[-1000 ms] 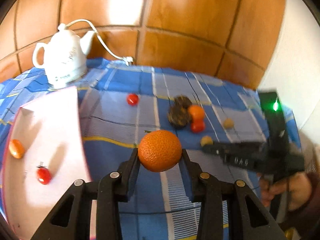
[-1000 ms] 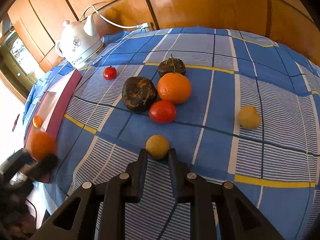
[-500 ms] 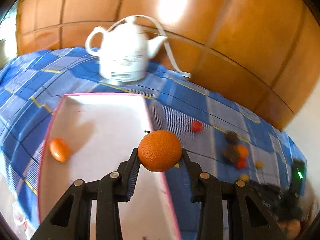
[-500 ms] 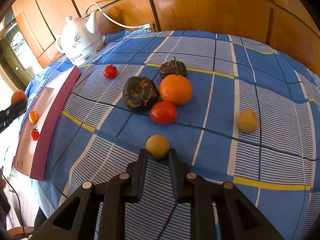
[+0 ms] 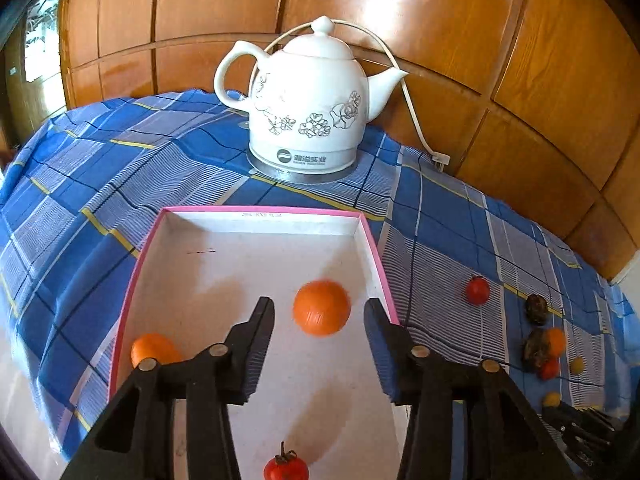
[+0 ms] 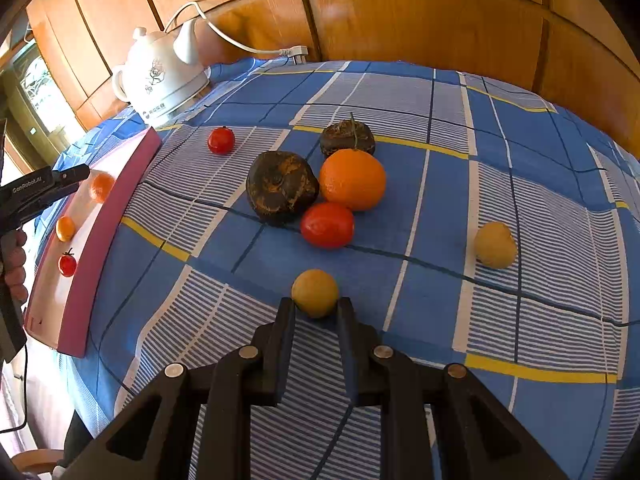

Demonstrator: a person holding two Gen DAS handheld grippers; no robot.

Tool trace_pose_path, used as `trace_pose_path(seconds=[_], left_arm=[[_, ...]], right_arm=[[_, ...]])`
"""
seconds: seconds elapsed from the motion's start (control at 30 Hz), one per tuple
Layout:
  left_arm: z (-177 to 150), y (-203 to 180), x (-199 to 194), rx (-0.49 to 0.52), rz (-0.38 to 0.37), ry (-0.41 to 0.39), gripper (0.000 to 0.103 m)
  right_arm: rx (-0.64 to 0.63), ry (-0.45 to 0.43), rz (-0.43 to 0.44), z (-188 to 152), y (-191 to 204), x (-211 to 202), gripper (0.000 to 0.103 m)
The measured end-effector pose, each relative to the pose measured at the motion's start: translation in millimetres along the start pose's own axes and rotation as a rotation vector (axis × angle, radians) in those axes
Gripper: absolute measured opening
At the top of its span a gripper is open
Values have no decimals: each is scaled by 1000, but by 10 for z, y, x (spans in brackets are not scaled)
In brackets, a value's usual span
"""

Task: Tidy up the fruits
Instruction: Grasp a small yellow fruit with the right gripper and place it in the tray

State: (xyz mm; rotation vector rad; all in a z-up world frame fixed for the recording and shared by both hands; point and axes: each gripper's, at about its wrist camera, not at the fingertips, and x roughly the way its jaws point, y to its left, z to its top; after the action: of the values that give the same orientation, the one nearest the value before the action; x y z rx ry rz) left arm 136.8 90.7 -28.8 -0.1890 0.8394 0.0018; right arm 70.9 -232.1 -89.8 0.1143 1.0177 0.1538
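Over the pink-rimmed white tray (image 5: 370, 236), the left gripper (image 5: 320, 312) has just been opening; its fingers (image 5: 260, 332) stand spread, clear of the blurred orange (image 5: 322, 307) between them. Inside the tray lie a smaller orange fruit (image 5: 152, 350) and a cherry tomato (image 5: 286, 468). Beyond it stands a white kettle (image 5: 308, 116). On the blue checked cloth (image 6: 440, 160), the right gripper (image 6: 316, 306) pinches a small yellow fruit (image 6: 315, 292). Ahead cluster a tomato (image 6: 327, 225), a large orange (image 6: 353, 180) and two dark fruits (image 6: 280, 192); another yellow fruit (image 6: 495, 245) lies apart.
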Motion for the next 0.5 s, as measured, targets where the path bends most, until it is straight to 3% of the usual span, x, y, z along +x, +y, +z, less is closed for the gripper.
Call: trace_pose_path(seconds=[0.13,0.33,0.5], left_arm=[[-105,-54,-132,-2,24,-12,51],[-365,-236,-439,38,-13,-49,53],[-515,-335,-537,57,-46,-35,54]], right_arm=[[0,-1,1,0,-3,0,21],[1,-6,1,-6,-7,-12,21],[7,-26,16,-41,-10,-77,21]])
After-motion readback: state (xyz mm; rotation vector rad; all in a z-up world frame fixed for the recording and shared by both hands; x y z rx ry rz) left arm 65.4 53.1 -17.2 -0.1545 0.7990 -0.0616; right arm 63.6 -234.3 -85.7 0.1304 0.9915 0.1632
